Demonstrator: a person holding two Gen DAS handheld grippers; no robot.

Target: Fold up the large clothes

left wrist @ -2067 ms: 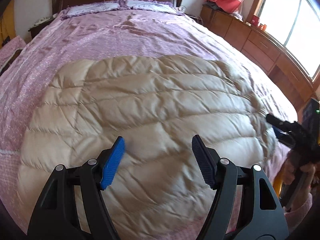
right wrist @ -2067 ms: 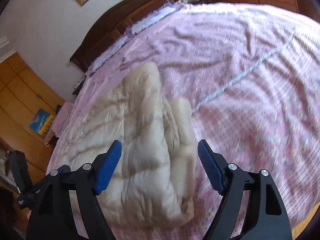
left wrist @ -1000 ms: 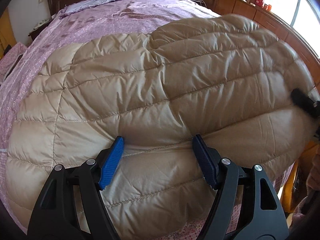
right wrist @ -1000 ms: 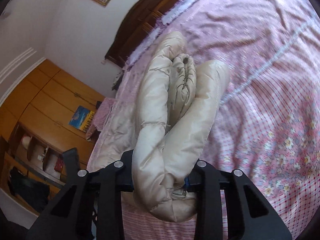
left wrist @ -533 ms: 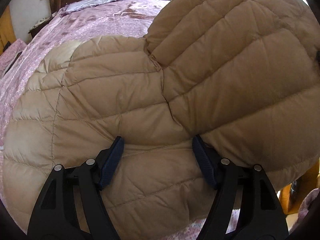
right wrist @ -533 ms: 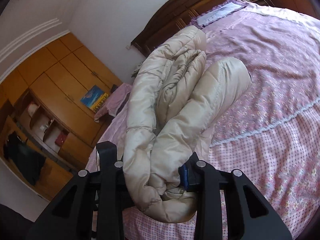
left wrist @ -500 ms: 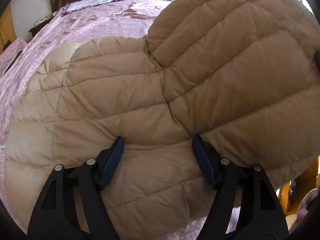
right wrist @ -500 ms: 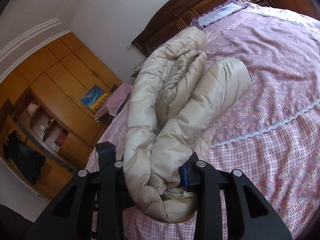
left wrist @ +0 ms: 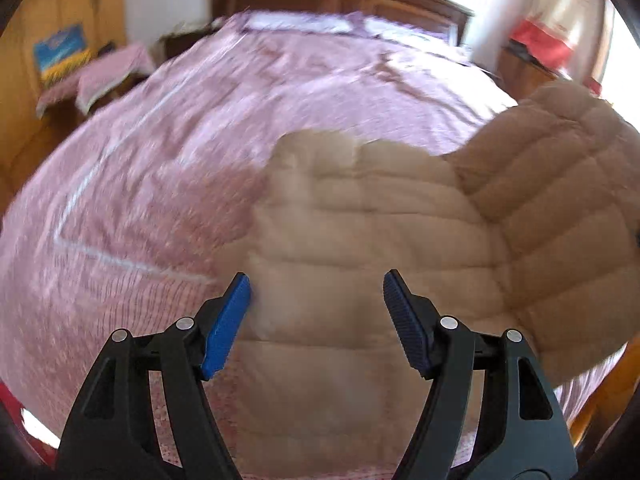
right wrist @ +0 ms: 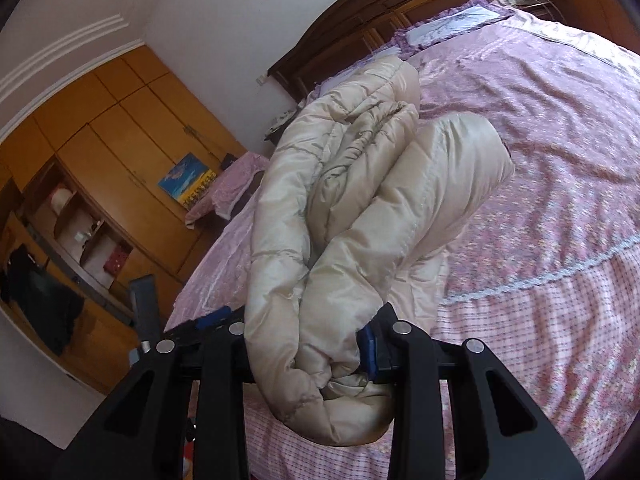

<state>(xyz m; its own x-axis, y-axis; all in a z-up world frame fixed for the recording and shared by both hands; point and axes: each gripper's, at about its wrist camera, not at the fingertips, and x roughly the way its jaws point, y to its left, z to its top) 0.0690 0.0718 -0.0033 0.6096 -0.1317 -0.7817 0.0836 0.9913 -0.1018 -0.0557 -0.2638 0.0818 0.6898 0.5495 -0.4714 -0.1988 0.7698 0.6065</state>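
Right claw is clamped tight on a thick bunched edge of the beige down jacket, the puffy folds squeezed between its blue pads and bulging out above and below the jaws. From that grip the jacket runs away toward the dark wooden headboard, lying along the pink bedspread near the bed's edge. Over on the left wrist view, the left claw is spread wide with nothing between its blue pads, hanging above the quilted jacket, which lies flat on the bedspread while its right-hand portion is lifted up in a big rounded flap. That view is blurred. Off to the side stands an orange-brown wardrobe with open shelves, and a blue picture leans against it.
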